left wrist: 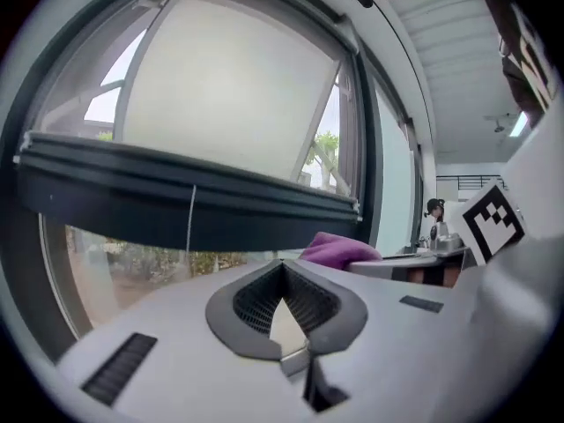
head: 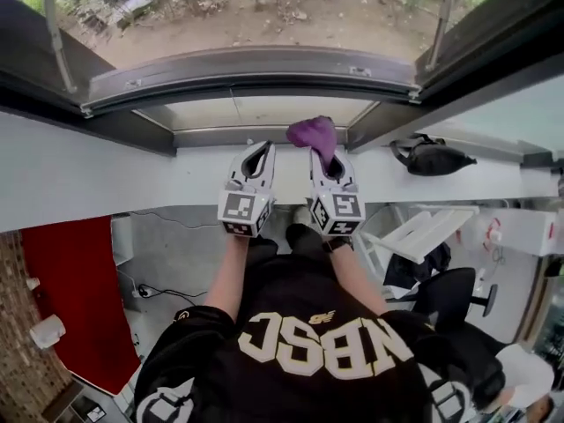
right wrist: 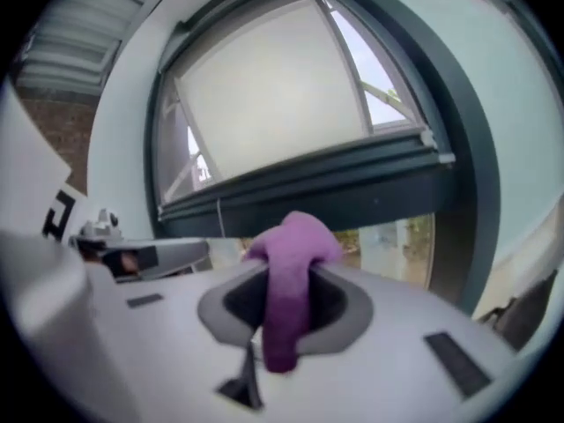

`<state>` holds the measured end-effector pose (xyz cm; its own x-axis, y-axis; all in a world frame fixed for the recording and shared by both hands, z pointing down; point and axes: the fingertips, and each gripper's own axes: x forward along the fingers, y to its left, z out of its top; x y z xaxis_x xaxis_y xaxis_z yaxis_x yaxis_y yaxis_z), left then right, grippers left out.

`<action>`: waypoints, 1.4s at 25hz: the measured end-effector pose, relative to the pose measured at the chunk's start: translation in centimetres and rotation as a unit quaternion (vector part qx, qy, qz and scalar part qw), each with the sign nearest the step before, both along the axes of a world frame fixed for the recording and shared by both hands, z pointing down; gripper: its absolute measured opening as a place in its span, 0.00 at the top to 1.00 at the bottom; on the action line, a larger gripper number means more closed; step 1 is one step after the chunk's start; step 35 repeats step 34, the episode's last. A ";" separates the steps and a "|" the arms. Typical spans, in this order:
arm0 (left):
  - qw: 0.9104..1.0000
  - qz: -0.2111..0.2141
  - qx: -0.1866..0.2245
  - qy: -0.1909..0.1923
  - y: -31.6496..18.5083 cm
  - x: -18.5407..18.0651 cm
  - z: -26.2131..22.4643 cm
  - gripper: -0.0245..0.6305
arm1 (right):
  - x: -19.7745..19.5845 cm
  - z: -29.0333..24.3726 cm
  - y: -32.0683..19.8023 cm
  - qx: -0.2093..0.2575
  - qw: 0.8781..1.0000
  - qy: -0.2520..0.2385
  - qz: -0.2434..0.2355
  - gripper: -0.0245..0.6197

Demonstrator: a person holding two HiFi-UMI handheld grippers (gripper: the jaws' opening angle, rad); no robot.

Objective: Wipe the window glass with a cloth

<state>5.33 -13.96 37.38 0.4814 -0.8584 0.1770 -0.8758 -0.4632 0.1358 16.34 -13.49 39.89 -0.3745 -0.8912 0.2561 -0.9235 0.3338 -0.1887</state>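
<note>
Holding the purple cloth (head: pixel 315 135) clamped in the right gripper (head: pixel 322 155), we have it up by the lower window frame (head: pixel 256 69), apparently just short of the window glass (head: pixel 264 16). The left gripper (head: pixel 257 155) sits beside it, jaws together on nothing. We judge that wiping has not visibly begun and the whole pane is left.

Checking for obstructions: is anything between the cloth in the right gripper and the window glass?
Nothing visible does. The right gripper holds the purple cloth facing the window glass, with only air between; the left gripper sits beside it.
</note>
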 end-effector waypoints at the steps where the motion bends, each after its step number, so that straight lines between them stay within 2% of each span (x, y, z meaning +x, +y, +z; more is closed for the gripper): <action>1: 1.000 -0.006 0.014 0.001 -0.2 -0.7 -1.6 0.93 | -0.8 -1.8 -0.4 0.012 1.000 -0.013 -0.005 0.86; 4: 0.999 -0.034 0.037 0.008 -0.3 -3.0 -5.5 0.93 | -2.4 -6.9 -0.9 0.033 0.996 -0.078 -0.010 0.86; 5: 0.998 -0.038 0.038 0.015 -0.4 -3.5 -6.6 0.93 | -3.0 -8.5 -1.1 0.042 0.996 -0.084 -0.011 0.86; 8: 0.998 -0.029 0.051 0.026 -0.5 -4.0 -9.0 0.93 | -4.2 -12.4 -1.3 0.085 0.995 -0.057 -0.006 0.86; 11: 0.994 -0.050 0.095 0.014 0.0 -5.1 -11.7 0.93 | -5.3 -14.4 -1.6 0.112 0.993 -0.046 -0.002 0.86; 22: 0.992 -0.027 0.122 0.021 0.1 -6.3 -13.6 0.93 | -7.1 -13.8 -1.0 0.112 0.994 -0.013 0.008 0.86; 35: 0.992 -0.013 0.122 0.029 0.5 -6.8 -14.0 0.93 | -7.2 -14.1 -0.1 0.118 0.993 -0.002 0.021 0.86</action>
